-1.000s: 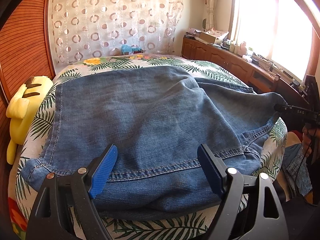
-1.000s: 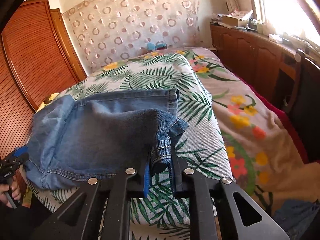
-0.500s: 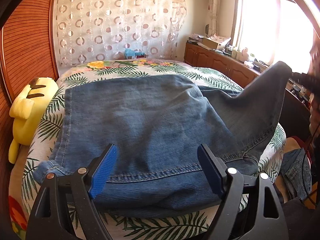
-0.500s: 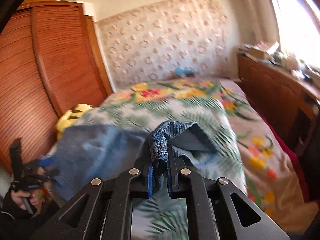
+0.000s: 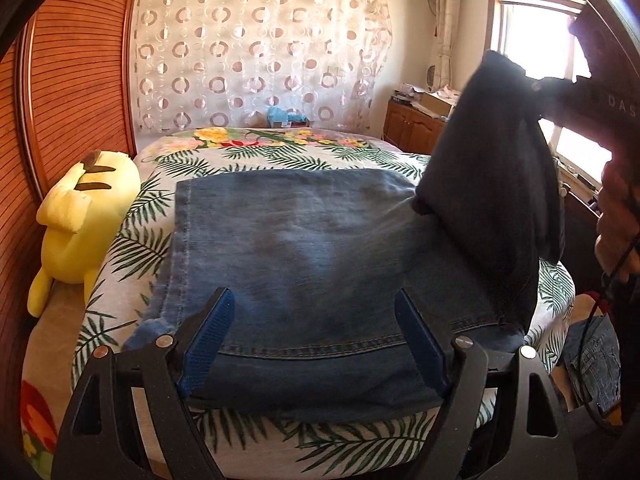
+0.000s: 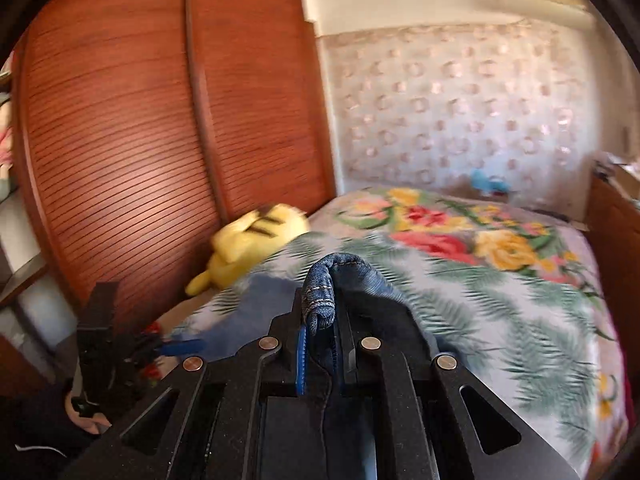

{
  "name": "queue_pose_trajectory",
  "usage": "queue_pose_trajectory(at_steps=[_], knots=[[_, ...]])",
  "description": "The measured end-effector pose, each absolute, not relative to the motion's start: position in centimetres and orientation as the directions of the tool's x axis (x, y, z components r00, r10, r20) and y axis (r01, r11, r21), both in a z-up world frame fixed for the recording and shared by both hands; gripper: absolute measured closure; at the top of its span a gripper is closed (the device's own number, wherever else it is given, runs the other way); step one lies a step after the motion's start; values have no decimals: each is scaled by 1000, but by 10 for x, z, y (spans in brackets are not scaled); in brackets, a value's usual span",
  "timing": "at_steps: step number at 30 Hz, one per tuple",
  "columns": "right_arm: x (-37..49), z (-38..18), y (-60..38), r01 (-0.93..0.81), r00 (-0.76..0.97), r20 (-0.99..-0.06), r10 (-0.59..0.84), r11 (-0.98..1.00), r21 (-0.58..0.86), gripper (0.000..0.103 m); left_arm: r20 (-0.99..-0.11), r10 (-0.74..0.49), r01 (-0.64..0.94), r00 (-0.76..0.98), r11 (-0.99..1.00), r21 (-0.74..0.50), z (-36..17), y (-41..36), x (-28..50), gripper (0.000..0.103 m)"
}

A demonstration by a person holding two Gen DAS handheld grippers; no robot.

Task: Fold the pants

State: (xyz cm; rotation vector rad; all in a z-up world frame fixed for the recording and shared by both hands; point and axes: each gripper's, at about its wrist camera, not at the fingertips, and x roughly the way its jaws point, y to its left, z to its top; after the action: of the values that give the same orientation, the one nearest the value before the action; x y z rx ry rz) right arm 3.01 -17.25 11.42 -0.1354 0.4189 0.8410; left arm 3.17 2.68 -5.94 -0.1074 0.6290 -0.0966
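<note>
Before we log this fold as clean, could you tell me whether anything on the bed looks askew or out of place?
Nothing looks damaged or spilled. The jeans lie flat on the bedspread, except the corner that the right gripper holds clamped and raised. The left gripper hovers open over the near hem. A yellow plush toy lies beside the jeans, not touching them.

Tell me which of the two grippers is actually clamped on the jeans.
The right gripper: its jaws pinch a bunched edge of the jeans. The left gripper stands wide open over the denim, gripping nothing.

"DAS" lettering, right tool (image 5: 600,98) body
</note>
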Motion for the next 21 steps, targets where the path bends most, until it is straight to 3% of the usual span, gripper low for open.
queue_pose_trajectory(at_steps=[5, 8, 11, 12, 21], knots=[[43, 92, -139, -769, 538, -503, 676, 638, 36, 92, -584, -113, 34, 804, 989, -145, -62, 38, 29, 20], [50, 89, -136, -761, 538, -527, 658, 648, 33, 81, -585, -111, 26, 804, 988, -153, -62, 42, 31, 20], [52, 97, -135, -755, 544, -536, 645, 655, 21, 60, -581, -111, 25, 806, 988, -155, -61, 44, 32, 20], [51, 98, -136, -755, 545, -538, 643, 655, 19, 57, -580, -112, 26, 807, 988, -154, -60, 43, 32, 20], [37, 104, -154, -747, 539, -564, 626, 664, 24, 53, -578, -115, 40, 808, 989, -142, -58, 38, 32, 20]])
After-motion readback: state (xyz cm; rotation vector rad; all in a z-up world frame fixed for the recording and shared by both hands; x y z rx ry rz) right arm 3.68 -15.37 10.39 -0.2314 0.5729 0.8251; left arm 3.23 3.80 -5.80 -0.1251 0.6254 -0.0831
